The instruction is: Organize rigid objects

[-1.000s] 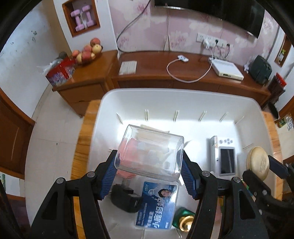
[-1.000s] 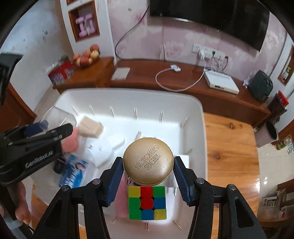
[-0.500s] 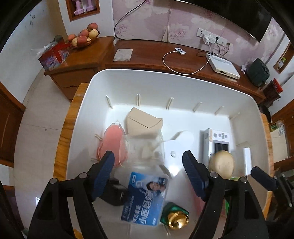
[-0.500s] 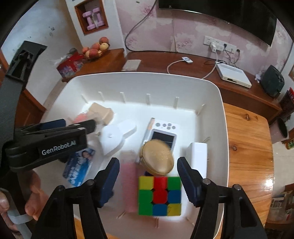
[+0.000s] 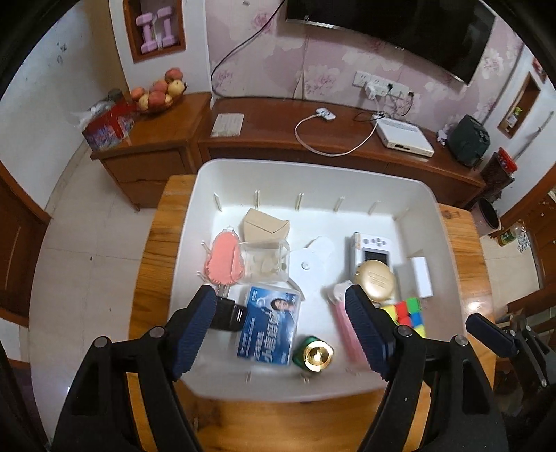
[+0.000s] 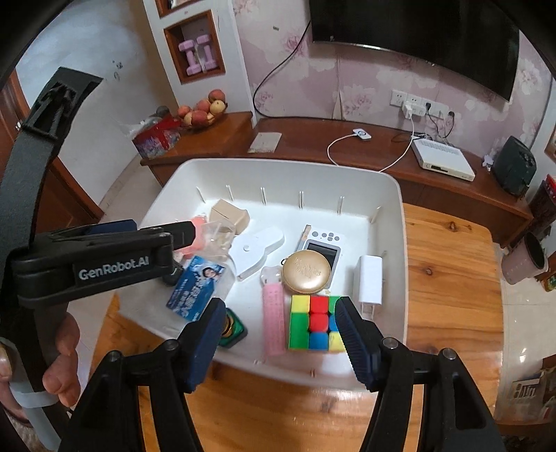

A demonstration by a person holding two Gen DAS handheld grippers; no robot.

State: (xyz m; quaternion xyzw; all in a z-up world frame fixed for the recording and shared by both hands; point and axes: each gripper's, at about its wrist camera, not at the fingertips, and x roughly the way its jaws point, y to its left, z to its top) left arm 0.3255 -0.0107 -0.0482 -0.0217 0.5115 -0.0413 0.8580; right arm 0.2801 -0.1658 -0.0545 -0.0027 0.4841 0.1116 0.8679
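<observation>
Released: clear plastic box (image 5: 266, 261), round gold tin (image 6: 306, 271) now lie in white tray (image 5: 312, 175) | left tool (image 5: 279, 314), right tool (image 6: 276, 321): just widened, gaping, empty.

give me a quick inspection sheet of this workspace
surface: wooden table bearing a white plastic bin.
job's things: in the bin, round gold tin, colourful puzzle cube, clear plastic box, white handheld device.
clutter: nothing seen outside the bin.
grippers: left gripper and right gripper open, empty, jaws just opened.
cables: white cable on the wooden cabinet.
surroundings: fruit bowl, wall television.
</observation>
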